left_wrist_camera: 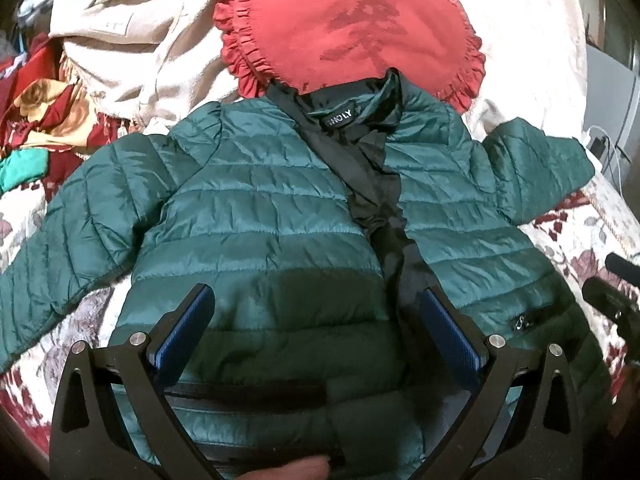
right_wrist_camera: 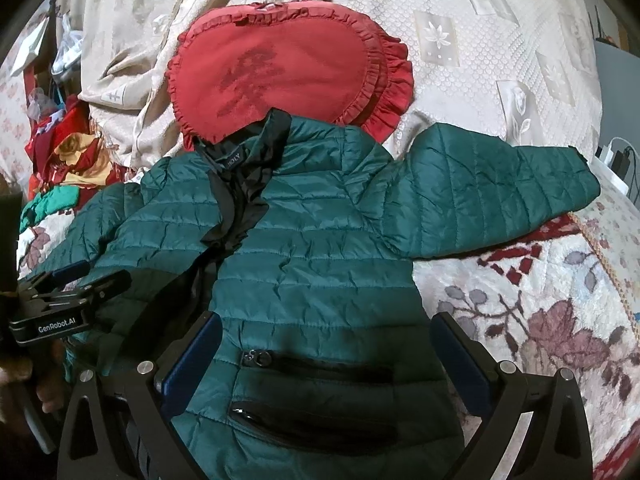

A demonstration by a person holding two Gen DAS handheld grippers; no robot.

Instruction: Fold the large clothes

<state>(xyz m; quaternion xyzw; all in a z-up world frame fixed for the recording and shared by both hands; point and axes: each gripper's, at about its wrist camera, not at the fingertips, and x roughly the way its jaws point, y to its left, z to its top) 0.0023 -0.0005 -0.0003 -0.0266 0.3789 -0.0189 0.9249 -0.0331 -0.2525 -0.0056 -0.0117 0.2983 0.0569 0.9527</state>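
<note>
Green quilted jacket [left_wrist_camera: 260, 208], front-up, sleeves spread

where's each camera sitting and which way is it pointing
Left wrist: on the left tongs, over the green jacket hem, facing its collar; open blue-padded fingers and a fingertip at the bottom edge show.
Right wrist: on the right tongs, over the jacket's pocket side, facing the collar; open fingers and the left tongs show.
Shared: jacket, red cushion.

jacket [left_wrist_camera: 256, 216]: glossy quilted cloth | cushion [left_wrist_camera: 344, 28]: matt red cloth, frilled | bedspread [right_wrist_camera: 540, 320]: soft floral cloth
</note>
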